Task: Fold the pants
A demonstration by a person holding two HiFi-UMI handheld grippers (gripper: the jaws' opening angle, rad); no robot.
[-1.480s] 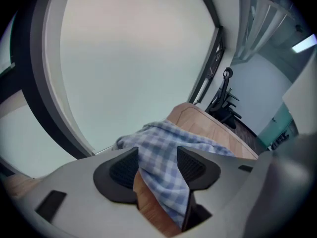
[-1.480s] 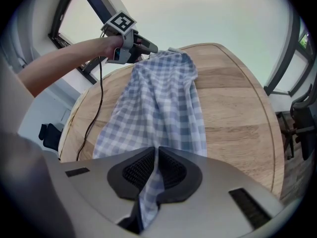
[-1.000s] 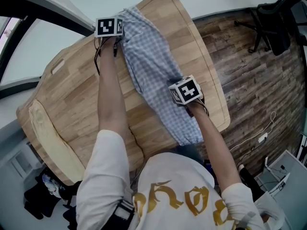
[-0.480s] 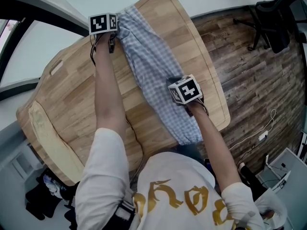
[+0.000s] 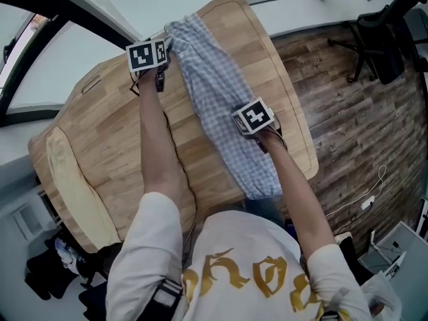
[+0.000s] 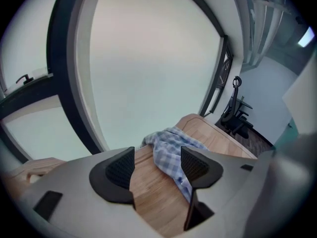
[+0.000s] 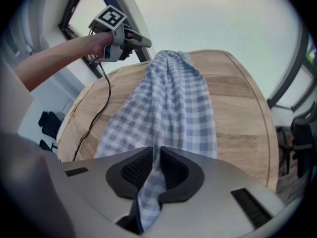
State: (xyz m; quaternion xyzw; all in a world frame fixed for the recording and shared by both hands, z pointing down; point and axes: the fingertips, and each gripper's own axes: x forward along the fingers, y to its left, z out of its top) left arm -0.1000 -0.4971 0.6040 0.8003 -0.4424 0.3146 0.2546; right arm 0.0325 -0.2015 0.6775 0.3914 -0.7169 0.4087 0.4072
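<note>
Pants (image 5: 217, 95): blue-and-white check, lying in a long narrow strip on the wooden table (image 5: 107, 132); far end bunched at the table's far edge, near end draped over the edge by the person's body.

Left gripper (image 6: 157, 165): arm stretched well forward, forearm (image 5: 155, 139) nearly straight, gripper tilted downward, just beside the far bunched end of the pants; jaws have just been opening and stand wide apart; the cloth's edge shows in the gap near the right-hand pad, neither pad pressing on it; bare wood below.

Right gripper (image 7: 157, 168): forearm (image 5: 297, 192) bent in close to the body, gripper pitched steeply down over the strip's middle; jaws have just eased apart a little, nearly together, a raised fold of the pants pinched between the pads; cloth trails down behind them.
</note>
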